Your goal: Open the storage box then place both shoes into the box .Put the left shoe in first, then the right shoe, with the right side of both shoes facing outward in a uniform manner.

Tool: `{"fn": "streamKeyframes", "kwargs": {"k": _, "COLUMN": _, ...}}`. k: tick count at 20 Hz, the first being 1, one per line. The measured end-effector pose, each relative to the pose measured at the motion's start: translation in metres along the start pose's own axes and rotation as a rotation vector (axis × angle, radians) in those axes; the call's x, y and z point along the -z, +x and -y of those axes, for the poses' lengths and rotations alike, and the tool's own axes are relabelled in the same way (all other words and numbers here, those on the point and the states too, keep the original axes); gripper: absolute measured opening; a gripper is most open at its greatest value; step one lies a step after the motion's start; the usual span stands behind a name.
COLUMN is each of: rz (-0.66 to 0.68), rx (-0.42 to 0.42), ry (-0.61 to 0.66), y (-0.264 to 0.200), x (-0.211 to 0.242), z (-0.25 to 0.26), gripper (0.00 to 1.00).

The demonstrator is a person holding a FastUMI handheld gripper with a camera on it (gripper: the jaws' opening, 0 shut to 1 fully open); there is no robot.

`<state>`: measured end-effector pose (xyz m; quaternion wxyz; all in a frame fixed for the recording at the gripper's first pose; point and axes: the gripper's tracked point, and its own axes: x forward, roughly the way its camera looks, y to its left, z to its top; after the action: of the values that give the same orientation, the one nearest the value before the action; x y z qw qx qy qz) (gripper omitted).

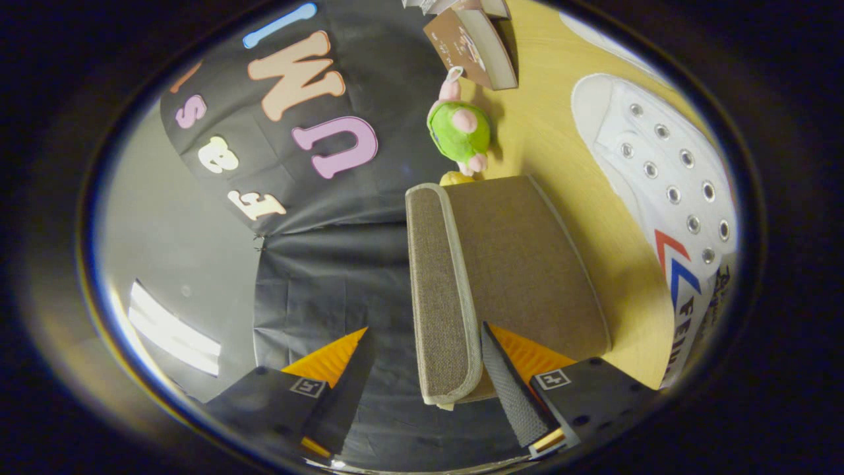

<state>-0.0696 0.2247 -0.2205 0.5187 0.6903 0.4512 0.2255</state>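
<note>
Brown fabric storage box (pixel 527 264) on wooden counter (pixel 560 132), lid (pixel 438 290) still down; tool (pixel 422 369) fingers apart, straddling lid edge; close on rim, then lift; white sneaker (pixel 659 171) just beside box, beyond fingers.

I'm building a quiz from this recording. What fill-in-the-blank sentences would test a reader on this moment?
1. The gripper stands ____, the edge of the brown fabric lid between its fingers.
2. The white shoe lies on the ____ table.
3. Beyond the lid sits a ____ plush toy.
4. Past the toy lies a ____.

Missing words: open; wooden; green; book
</note>
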Motion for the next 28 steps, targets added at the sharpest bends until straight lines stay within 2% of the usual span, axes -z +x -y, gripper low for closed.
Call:
{"fn": "streamKeyframes", "kwargs": {"k": 5, "rz": -0.002, "rx": -0.098, "ry": 0.004, "y": -0.006, "x": 0.007, "z": -0.039, "gripper": 0.8}}
{"fn": "streamKeyframes", "kwargs": {"k": 6, "rz": -0.011, "rx": -0.109, "ry": -0.006, "y": -0.006, "x": 0.011, "z": -0.045, "gripper": 0.8}}
{"fn": "streamKeyframes", "kwargs": {"k": 11, "rz": -0.054, "rx": -0.076, "ry": -0.081, "y": 0.001, "x": 0.029, "z": -0.052, "gripper": 0.45}}
{"fn": "streamKeyframes", "kwargs": {"k": 13, "rz": 0.045, "rx": 0.032, "ry": -0.143, "y": 0.009, "x": 0.017, "z": -0.033, "gripper": 0.31}}
{"fn": "streamKeyframes", "kwargs": {"k": 14, "rz": 0.056, "rx": 0.049, "ry": -0.146, "y": 0.007, "x": 0.002, "z": -0.032, "gripper": 0.25}}
{"fn": "streamKeyframes", "kwargs": {"k": 16, "rz": 0.033, "rx": 0.016, "ry": -0.132, "y": 0.0, "x": 0.014, "z": -0.043, "gripper": 0.11}}
{"fn": "streamKeyframes", "kwargs": {"k": 23, "rz": -0.039, "rx": -0.028, "ry": -0.342, "y": 0.017, "x": 0.049, "z": -0.095, "gripper": 0.11}}
{"fn": "streamKeyframes", "kwargs": {"k": 24, "rz": -0.023, "rx": 0.013, "ry": -0.39, "y": 0.007, "x": 0.042, "z": -0.094, "gripper": 0.07}}
{"fn": "streamKeyframes", "kwargs": {"k": 25, "rz": -0.021, "rx": 0.018, "ry": -0.41, "y": -0.004, "x": 0.035, "z": -0.096, "gripper": 0.04}}
{"fn": "streamKeyframes", "kwargs": {"k": 26, "rz": -0.036, "rx": 0.002, "ry": -0.403, "y": 0.018, "x": 0.048, "z": -0.1, "gripper": 0.03}}
{"fn": "streamKeyframes", "kwargs": {"k": 28, "rz": -0.057, "rx": 0.005, "ry": -0.412, "y": 0.029, "x": 0.061, "z": -0.108, "gripper": 0.03}}
